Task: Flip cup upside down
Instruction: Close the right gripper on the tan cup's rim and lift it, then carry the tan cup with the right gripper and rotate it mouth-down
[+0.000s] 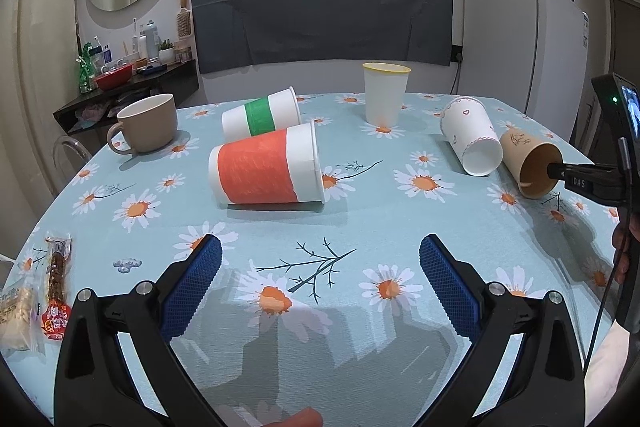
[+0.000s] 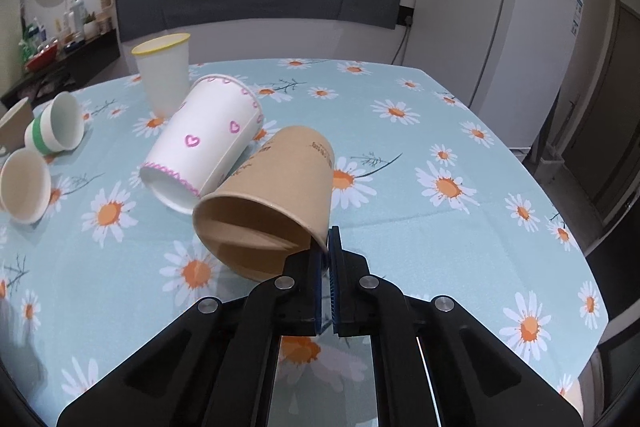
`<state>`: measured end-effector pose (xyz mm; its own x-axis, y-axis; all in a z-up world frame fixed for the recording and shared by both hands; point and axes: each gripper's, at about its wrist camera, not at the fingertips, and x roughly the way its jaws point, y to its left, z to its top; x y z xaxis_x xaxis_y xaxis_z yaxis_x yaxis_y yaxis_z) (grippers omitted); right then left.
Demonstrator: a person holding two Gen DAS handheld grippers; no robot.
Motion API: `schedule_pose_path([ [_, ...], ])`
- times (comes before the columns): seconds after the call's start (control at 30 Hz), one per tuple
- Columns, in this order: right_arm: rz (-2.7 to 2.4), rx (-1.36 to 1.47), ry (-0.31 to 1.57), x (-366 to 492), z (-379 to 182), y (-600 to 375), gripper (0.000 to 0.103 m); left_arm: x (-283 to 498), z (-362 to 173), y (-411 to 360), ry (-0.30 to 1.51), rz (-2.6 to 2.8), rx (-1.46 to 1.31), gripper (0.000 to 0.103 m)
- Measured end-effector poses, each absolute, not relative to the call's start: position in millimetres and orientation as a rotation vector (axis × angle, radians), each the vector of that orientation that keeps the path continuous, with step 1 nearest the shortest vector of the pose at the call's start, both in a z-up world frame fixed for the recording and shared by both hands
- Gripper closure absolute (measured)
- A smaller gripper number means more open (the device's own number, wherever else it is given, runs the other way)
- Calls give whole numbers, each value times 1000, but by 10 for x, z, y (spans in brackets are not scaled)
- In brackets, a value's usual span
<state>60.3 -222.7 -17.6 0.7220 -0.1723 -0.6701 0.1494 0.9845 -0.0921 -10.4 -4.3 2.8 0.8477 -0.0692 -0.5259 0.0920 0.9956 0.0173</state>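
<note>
Your right hand-held gripper (image 2: 327, 247) is pinched tight on the rim of the brown cup (image 2: 276, 195), which lies tilted on its side on the surface (image 2: 460, 131), touching the heart-patterned cup (image 2: 204, 143). Your left hand-held gripper (image 1: 320, 259) hovers spread wide, holding nothing, near the orange-banded cup (image 1: 264, 173).

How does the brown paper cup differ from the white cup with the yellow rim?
The brown cup is tilted on its side, mouth toward the right camera; the yellow-rim cup stands upright, mouth up. The right tongs pinch the brown cup's rim; nothing touches the yellow-rim cup. The brown cup is kraft brown with dark print; the yellow-rim cup is plain white. Both look empty, as far as can be seen, over the same daisy tablecloth.
</note>
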Motion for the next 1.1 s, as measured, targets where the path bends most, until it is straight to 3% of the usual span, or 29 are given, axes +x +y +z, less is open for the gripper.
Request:
schedule_pose_path([
  [1.1, 244, -205, 719, 99, -183, -853, 97, -49, 14, 78, 601, -75, -46, 6],
])
